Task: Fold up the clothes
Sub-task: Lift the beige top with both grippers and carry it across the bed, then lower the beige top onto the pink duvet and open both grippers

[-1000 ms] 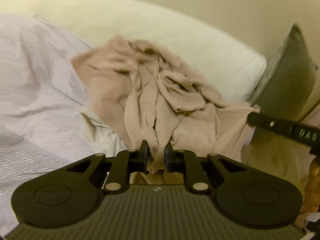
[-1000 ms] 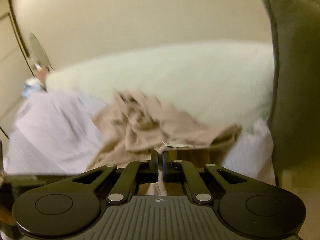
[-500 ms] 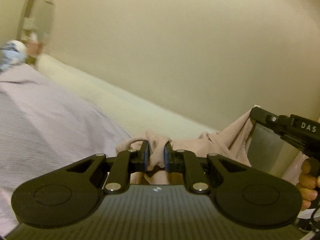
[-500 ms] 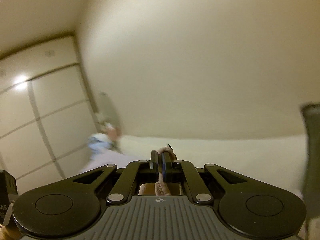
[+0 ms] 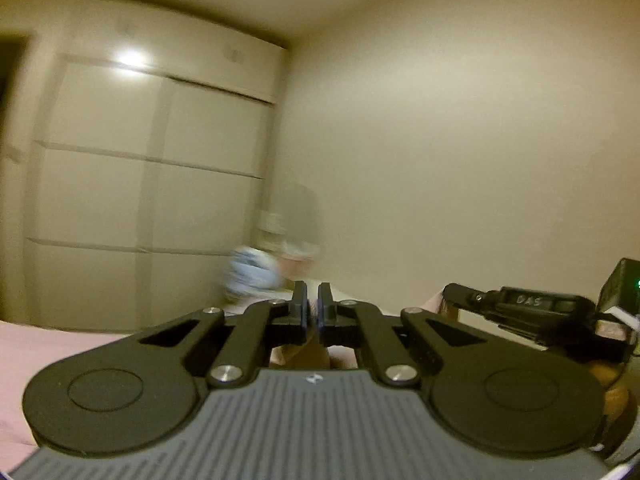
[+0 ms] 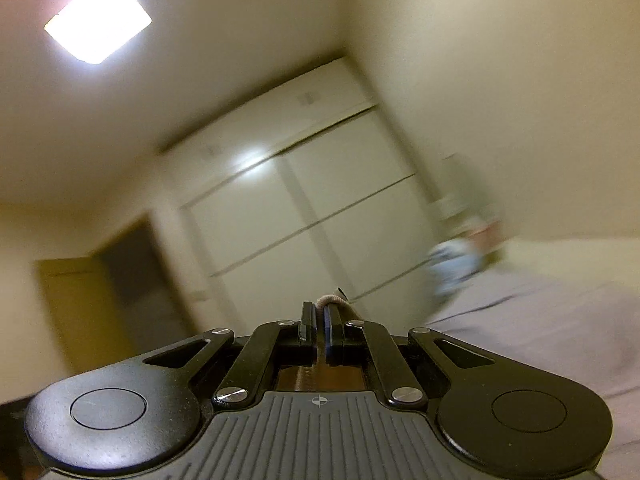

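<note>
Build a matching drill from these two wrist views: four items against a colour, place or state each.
Items:
1. ceiling light
2. bed sheet
3. beige garment
4. wardrobe

Descriptions:
A. pinched in the right hand-held gripper
B. lilac
C. switched on
D. cream, doors closed

Pairs: 1-C, 2-B, 3-A, 4-D

- Dim, warm yellowish light; a square ceiling lamp (image 6: pixel 97 20) glares white at upper left in the right wrist view.
- Its reflection shines on the wardrobe doors (image 5: pixel 152 184).
- Motion blur smears the far background; fisheye bends edges, corners dark.
</note>
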